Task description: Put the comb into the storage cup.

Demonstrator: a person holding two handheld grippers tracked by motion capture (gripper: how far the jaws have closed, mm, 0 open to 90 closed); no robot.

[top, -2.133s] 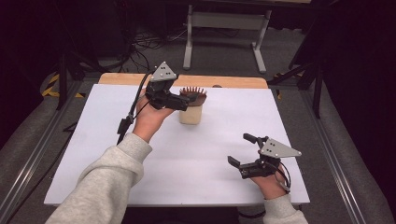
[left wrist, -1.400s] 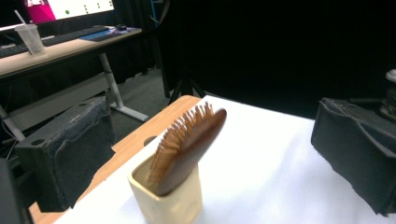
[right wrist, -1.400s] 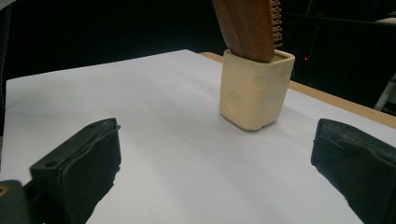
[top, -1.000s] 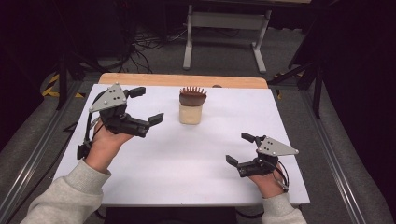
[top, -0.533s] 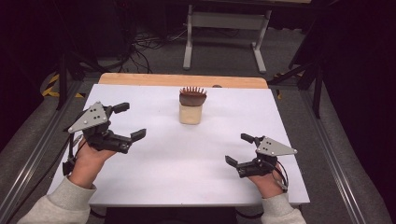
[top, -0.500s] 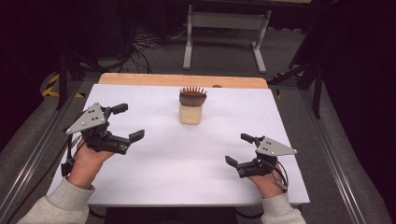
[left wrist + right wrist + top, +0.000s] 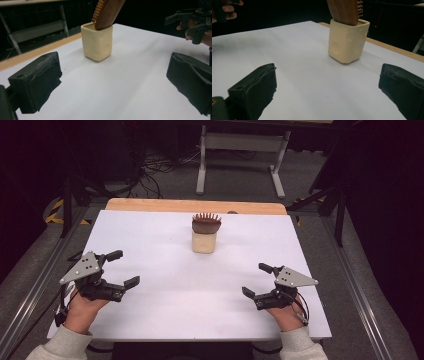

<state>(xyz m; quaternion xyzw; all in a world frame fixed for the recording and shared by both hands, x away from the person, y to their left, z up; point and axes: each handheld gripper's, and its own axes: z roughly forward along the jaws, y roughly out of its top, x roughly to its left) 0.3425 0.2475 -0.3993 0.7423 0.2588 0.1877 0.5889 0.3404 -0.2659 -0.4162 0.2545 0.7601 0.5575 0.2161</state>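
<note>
Toward the upper middle of the high view, a cream cup (image 7: pixel 204 241) stands upright on the white tabletop (image 7: pixel 165 320), with a brown wooden brush (image 7: pixel 206 222) standing in it. The brush's long axis runs up out of the cup, its head topmost, and the bristles show as a row of pegs along the head's far edge. At the lower left of that frame the left gripper (image 7: pixel 123 268) is held in a hand (image 7: pixel 82 309) low over the tabletop, its jaws spread wide with nothing between them, pointing to the right of the frame. At the lower right the right gripper (image 7: pixel 257 279) sits in the other hand (image 7: pixel 286 314), jaws likewise spread and empty, pointing to the left of the frame. Both grippers are well apart from the cup.

Across the left gripper view, the two black jaws stand far apart at the lower left and lower right edges. The cup (image 7: pixel 97 42) sits left of centre in the upper half, and the brush (image 7: pixel 107 12) leans up and to the right out of it, bristles on its left edge. The right gripper (image 7: pixel 190 23) shows at the upper right.

Along the bottom of the right gripper view, the jaws are again wide apart. The cup (image 7: pixel 347 41) stands right of centre in the upper half, with the brush (image 7: pixel 345 11) rising from it to the top edge, bristles on its right side.
</note>
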